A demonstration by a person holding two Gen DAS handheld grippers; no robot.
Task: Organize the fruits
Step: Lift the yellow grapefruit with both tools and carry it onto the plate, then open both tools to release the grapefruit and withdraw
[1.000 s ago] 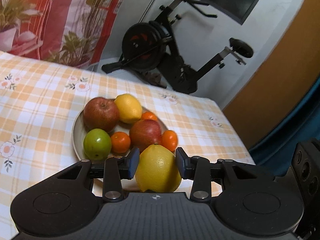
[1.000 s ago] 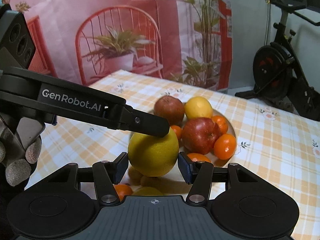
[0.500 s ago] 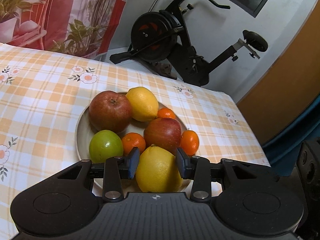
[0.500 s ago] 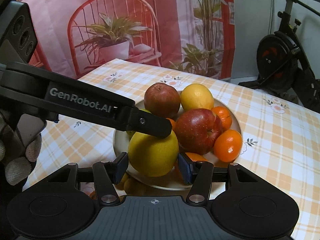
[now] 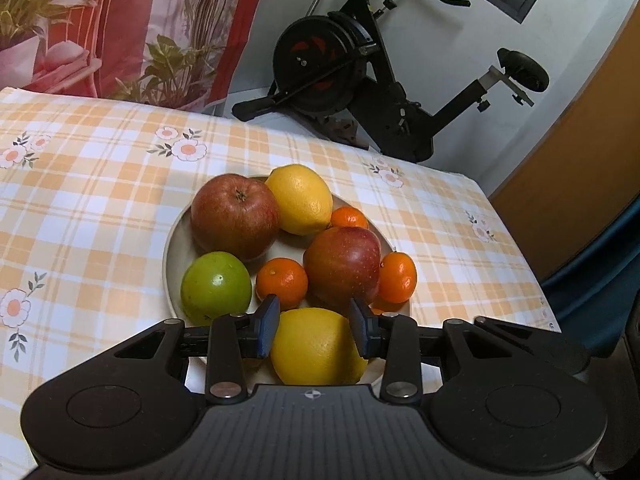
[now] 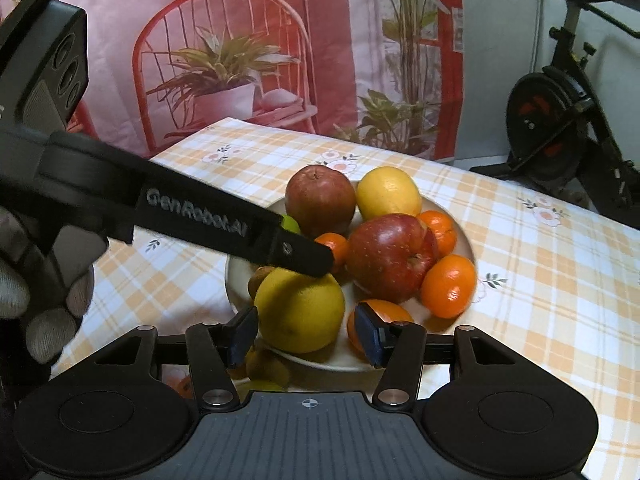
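Yellow fruit [image 5: 316,346] sits at the plate's [image 5: 172,248] six o'clock rim, our left tongs [image 5: 314,326] closing on it, right tongs [image 6: 306,330] open. We count two apples, two yellow fruits, four tangerines, one green fruit.

Checked cloth [image 5: 100,200] on the table – matt; apples [image 5: 344,266] glossy; plate [image 5: 172,256] smooth, dull-glazed.

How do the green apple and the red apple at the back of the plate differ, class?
The green apple is smaller and plain green; the red apple at the back is larger and red with brownish patches. The green apple sits at the plate's near left edge, the red apple behind it, against a lemon. The red apple's stem dimple faces up. Both are round, whole and lie on the plate.
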